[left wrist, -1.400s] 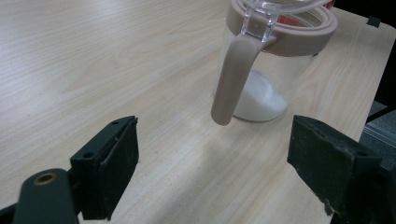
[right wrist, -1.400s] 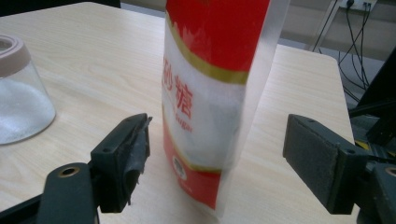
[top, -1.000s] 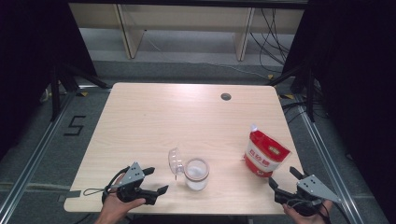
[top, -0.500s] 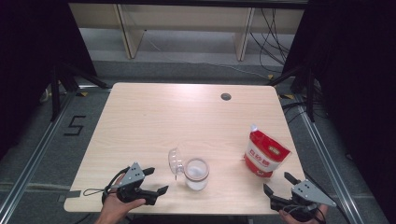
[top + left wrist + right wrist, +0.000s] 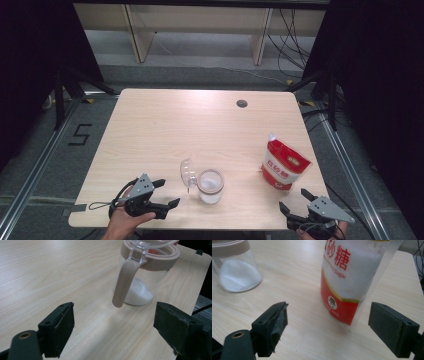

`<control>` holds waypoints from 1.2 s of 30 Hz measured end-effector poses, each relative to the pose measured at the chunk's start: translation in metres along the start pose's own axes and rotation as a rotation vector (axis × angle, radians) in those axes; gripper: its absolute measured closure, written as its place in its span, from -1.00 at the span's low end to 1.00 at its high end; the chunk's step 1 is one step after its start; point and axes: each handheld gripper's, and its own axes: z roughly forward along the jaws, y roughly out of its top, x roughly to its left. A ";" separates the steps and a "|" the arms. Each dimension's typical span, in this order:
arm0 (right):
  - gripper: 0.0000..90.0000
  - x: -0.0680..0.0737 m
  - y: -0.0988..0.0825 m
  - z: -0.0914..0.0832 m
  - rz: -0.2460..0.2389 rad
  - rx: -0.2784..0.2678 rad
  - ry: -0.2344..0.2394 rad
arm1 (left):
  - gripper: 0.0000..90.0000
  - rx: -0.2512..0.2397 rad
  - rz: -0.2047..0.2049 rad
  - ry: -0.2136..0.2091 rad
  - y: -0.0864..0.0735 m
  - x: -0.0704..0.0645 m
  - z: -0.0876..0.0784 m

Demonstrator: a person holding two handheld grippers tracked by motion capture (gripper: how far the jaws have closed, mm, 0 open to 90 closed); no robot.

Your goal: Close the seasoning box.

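Note:
A clear glass jar [image 5: 210, 186] with a beige rim stands near the table's front edge, its hinged clear lid [image 5: 187, 173] flipped open to the left; white sugar lies in its bottom [image 5: 138, 292]. A red and white sugar bag [image 5: 283, 163] stands upright at the front right. My left gripper [image 5: 167, 193] is open at the front left, pointing at the jar [image 5: 147, 270], nothing between its jaws. My right gripper [image 5: 296, 200] is open just before the bag [image 5: 352, 277], apart from it, with the jar [image 5: 235, 267] off to its left.
The light wooden table [image 5: 200, 130] has a small dark round hole [image 5: 242, 103] at the back right. Dark curtains flank both sides, and a shelf frame with cables stands behind. The right gripper hangs past the table's front edge.
My right gripper has drawn back toward the front edge and slightly left, away from the bag. The left gripper, jar and bag have not moved.

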 end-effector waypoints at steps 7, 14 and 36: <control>-0.62 0.000 0.000 0.001 -0.026 0.002 -0.004 | -0.59 -0.007 -0.015 0.003 0.001 0.000 -0.002; -0.62 0.003 0.002 0.001 -0.036 0.000 -0.016 | -0.22 -0.039 -0.027 -0.011 0.004 0.001 -0.007; -0.61 0.003 0.001 0.002 -0.031 0.004 -0.022 | 0.93 -0.081 0.043 -0.031 0.035 -0.007 0.000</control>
